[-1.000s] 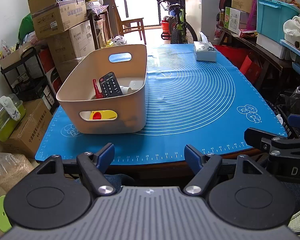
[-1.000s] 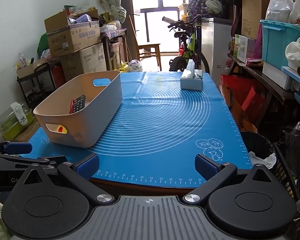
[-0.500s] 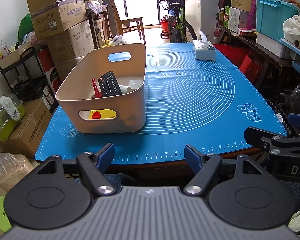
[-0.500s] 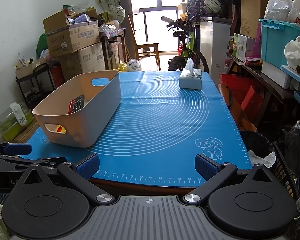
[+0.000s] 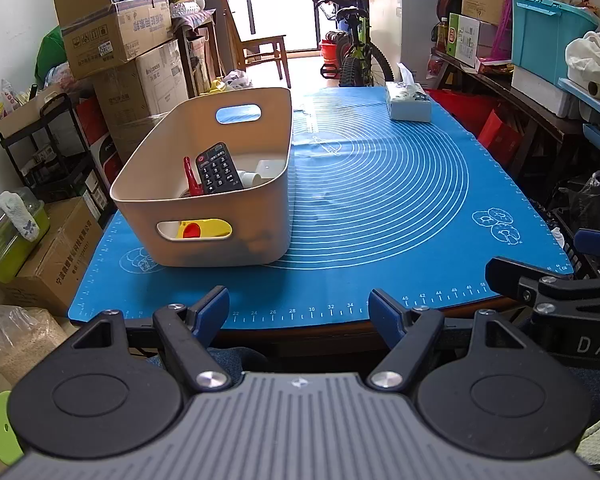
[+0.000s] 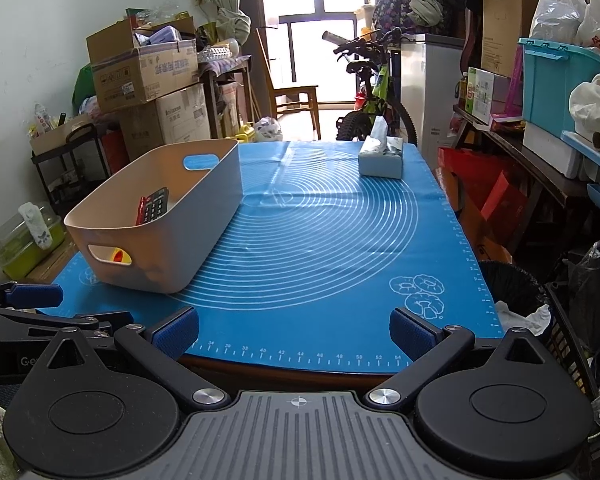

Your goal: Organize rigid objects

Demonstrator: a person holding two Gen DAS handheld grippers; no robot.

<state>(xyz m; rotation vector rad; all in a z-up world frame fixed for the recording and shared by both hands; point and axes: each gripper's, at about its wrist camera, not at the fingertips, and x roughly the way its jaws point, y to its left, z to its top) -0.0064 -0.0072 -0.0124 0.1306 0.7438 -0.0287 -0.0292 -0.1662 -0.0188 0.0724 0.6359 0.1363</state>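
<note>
Sitting at about ten o'clock on the blue mat [image 5: 380, 200] that covers the desk, the beige bin [image 5: 212, 184] holds the sorted things: a black remote control [image 5: 218, 168] leaning upright against a red tool [image 5: 190, 176], some white pieces [image 5: 260, 172] just beside the remote at its three o'clock, and a yellow item with a red centre [image 5: 202, 230] showing through the near handle slot. The rest of the mat is bare apart from a tissue box [image 5: 408, 100] at the far edge, around one o'clock, well apart from the bin. The left gripper [image 5: 298, 312] hovers at six o'clock over the desk's near edge, its jaws apart with nothing between them. The right gripper [image 6: 294, 330] hangs beside it over the same edge, jaws likewise spread wide and empty. A bicycle [image 6: 368, 92] stands past the far end of the desk at twelve o'clock.
</note>
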